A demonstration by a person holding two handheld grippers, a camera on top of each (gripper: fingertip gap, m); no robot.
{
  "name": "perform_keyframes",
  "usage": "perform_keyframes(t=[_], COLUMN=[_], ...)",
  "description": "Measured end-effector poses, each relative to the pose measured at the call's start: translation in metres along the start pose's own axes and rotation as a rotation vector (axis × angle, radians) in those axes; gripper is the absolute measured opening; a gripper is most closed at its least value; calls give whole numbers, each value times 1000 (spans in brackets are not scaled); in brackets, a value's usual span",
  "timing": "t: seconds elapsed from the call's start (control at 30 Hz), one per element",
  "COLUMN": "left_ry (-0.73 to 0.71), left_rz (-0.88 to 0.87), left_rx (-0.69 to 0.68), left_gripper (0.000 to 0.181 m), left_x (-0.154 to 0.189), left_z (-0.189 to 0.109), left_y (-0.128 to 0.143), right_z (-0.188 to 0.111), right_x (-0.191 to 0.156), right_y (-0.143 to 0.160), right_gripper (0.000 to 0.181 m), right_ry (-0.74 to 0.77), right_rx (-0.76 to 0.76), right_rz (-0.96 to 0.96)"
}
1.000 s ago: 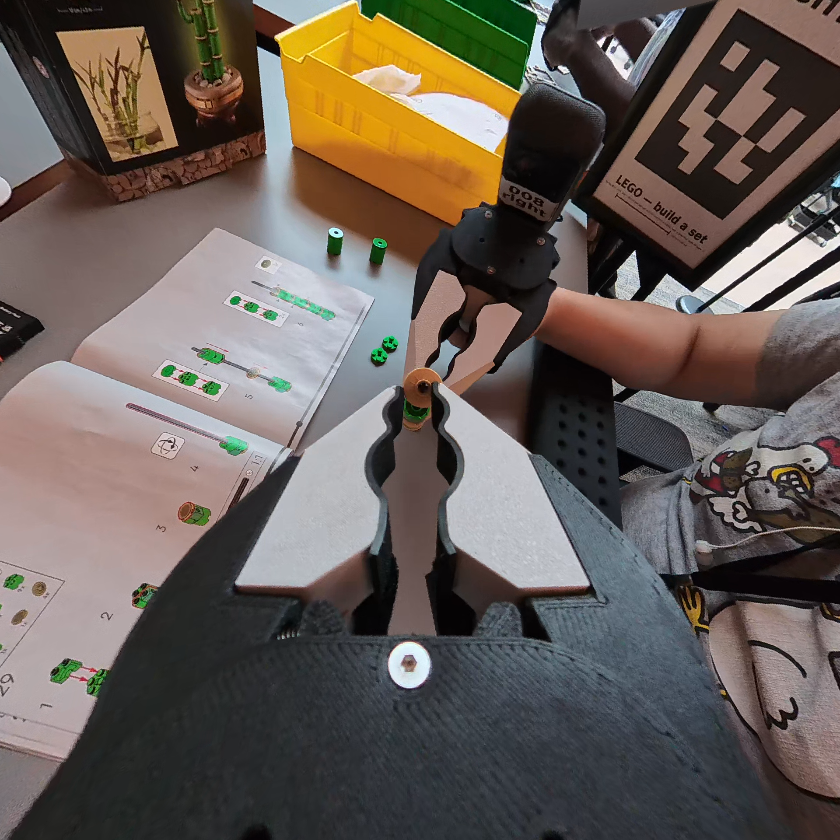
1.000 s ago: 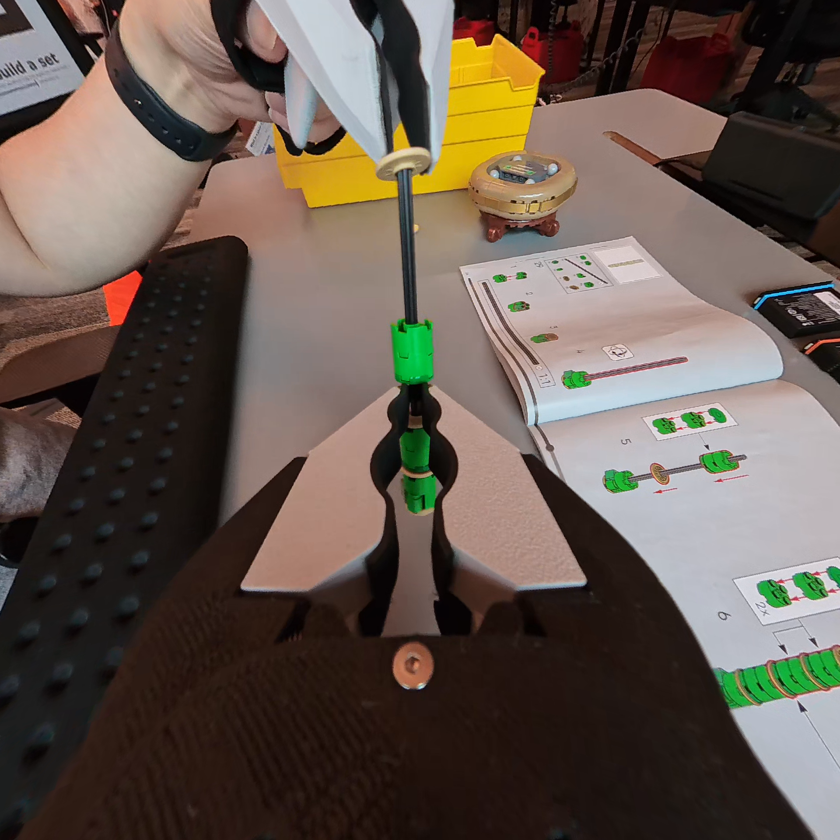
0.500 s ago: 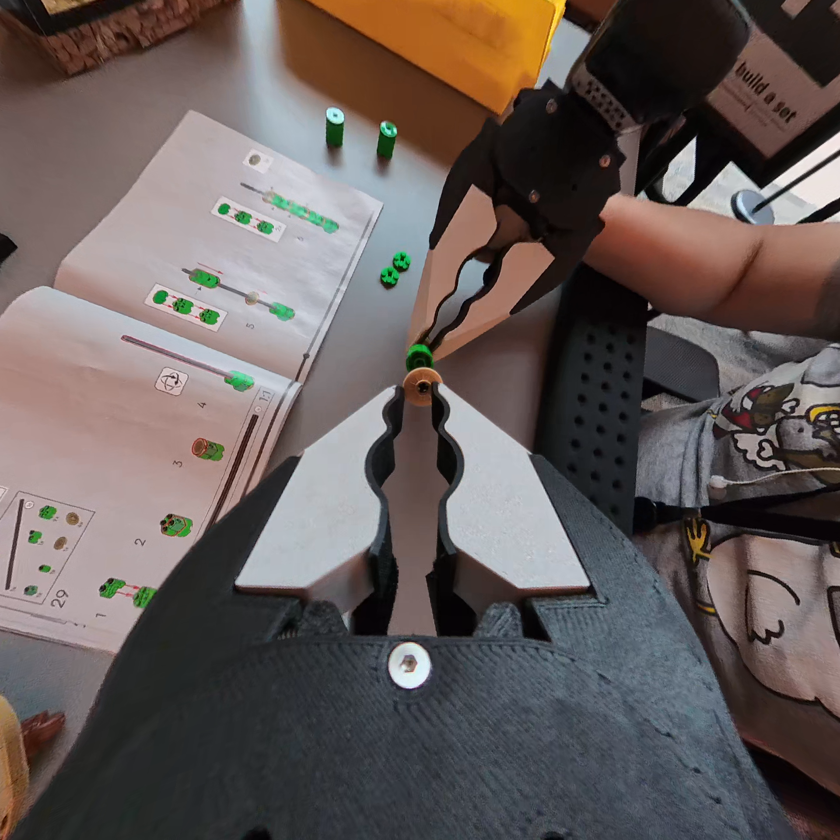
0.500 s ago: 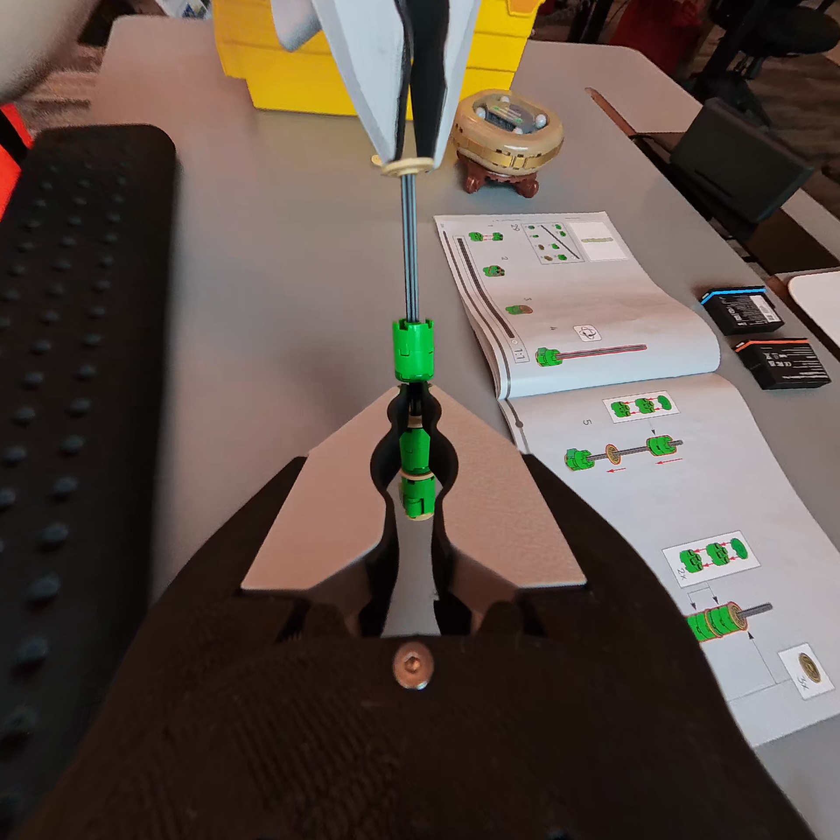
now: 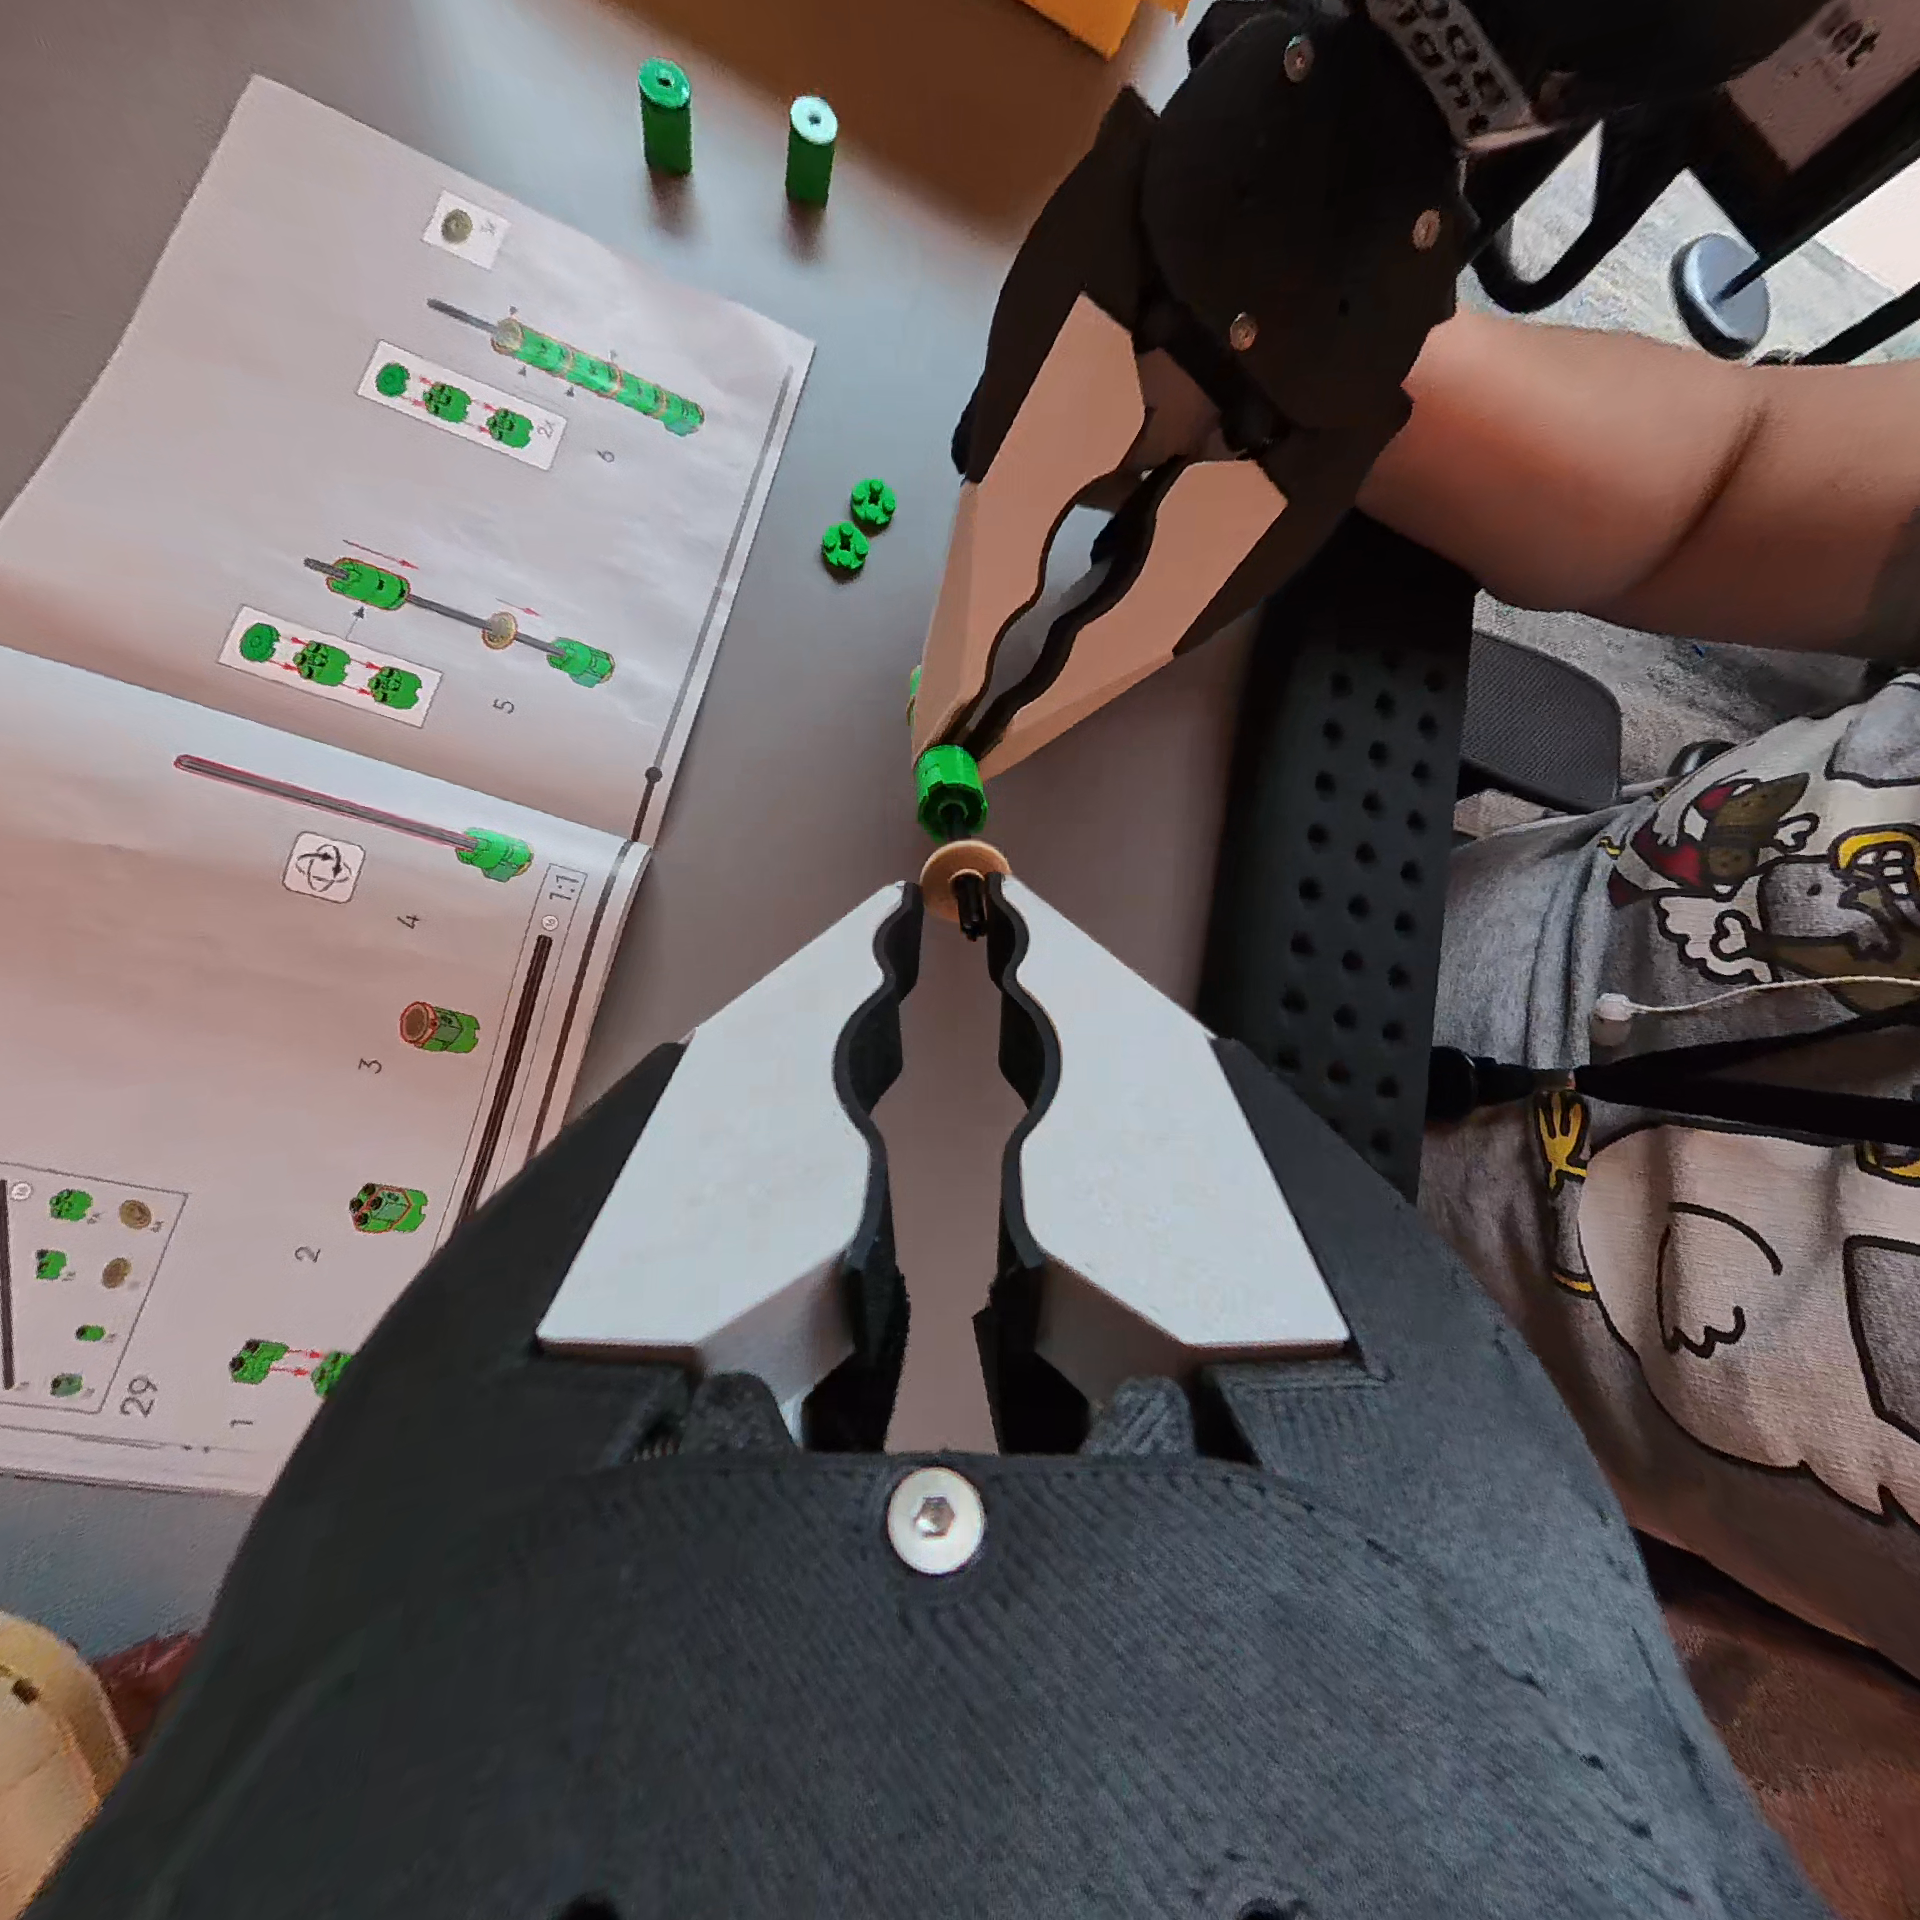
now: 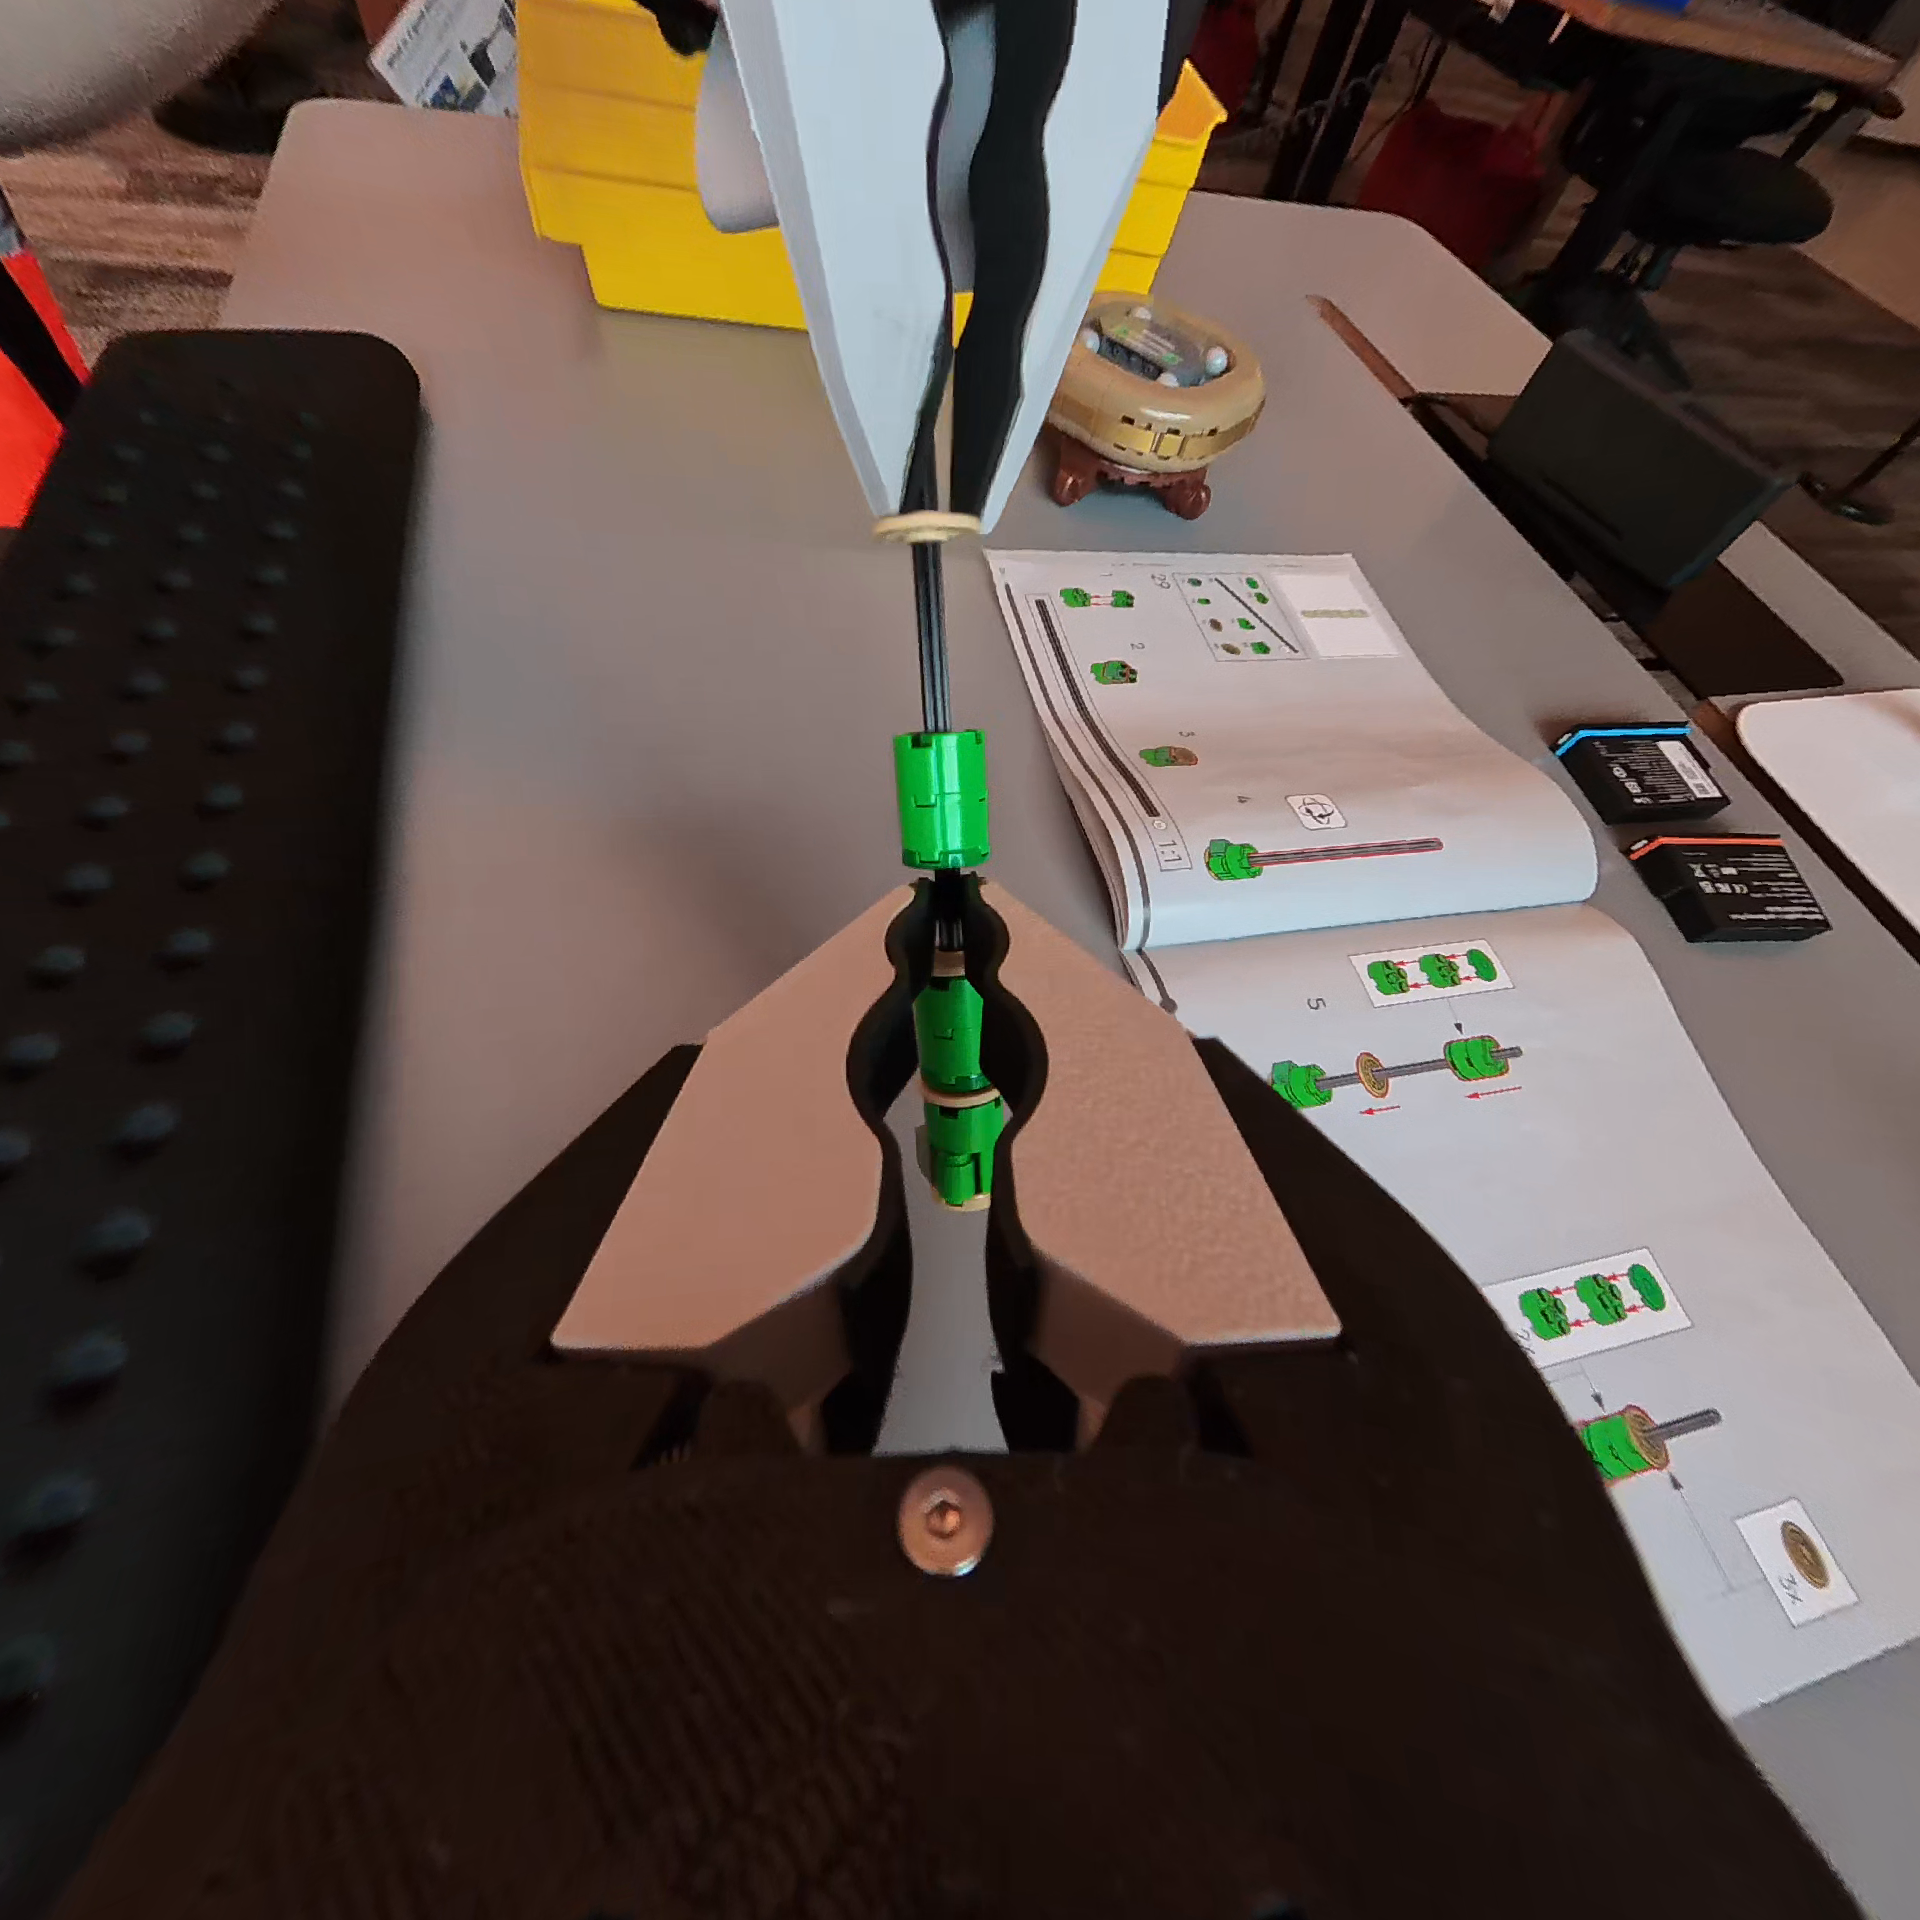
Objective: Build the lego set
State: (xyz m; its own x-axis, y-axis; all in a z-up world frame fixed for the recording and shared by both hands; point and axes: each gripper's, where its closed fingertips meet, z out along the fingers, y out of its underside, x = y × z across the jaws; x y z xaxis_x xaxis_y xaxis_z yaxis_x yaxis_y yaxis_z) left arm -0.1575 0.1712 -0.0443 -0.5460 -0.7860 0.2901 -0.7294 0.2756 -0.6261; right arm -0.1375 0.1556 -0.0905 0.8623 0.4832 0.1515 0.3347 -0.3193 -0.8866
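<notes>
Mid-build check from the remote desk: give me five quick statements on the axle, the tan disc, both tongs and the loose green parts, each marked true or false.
1. The right tongs grip the black axle with green segments stacked on it. True.
2. The tan disc sits at the tips of the left tongs. True.
3. The tan disc already touches the uppermost green segment. False: bare axle shows between them.
4. Two green cylinders lie flat on the instruction booklet. False: they stand upright on the table, beyond the booklet.
5. The plant pot base is clamped in the left tongs. False: it stands on the table.
</notes>
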Motion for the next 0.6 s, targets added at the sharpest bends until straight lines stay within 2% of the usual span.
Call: perform_keyframes(t=[0.17, 0.27, 0.47, 0.6], left_ry=[85, 101, 78, 73], left_rz=[-8, -8, 7, -35], left_rx=[134, 203, 381, 492], left_gripper=[15, 24, 29, 36], left_x=[11, 12, 7, 0], left_z=[0, 3, 4, 11], left_y=[-19, -28, -45, -46], right_z=[-2, -7, -31, -60], right_x=[-2, -3, 14, 32], right_y=[-10, -21, -48, -65], right_gripper=[3, 3, 3, 3], right_ry=[-33, -76, -176, -264], right_rx=[70, 155, 407, 629], right_rz=[49, 130, 414, 603])
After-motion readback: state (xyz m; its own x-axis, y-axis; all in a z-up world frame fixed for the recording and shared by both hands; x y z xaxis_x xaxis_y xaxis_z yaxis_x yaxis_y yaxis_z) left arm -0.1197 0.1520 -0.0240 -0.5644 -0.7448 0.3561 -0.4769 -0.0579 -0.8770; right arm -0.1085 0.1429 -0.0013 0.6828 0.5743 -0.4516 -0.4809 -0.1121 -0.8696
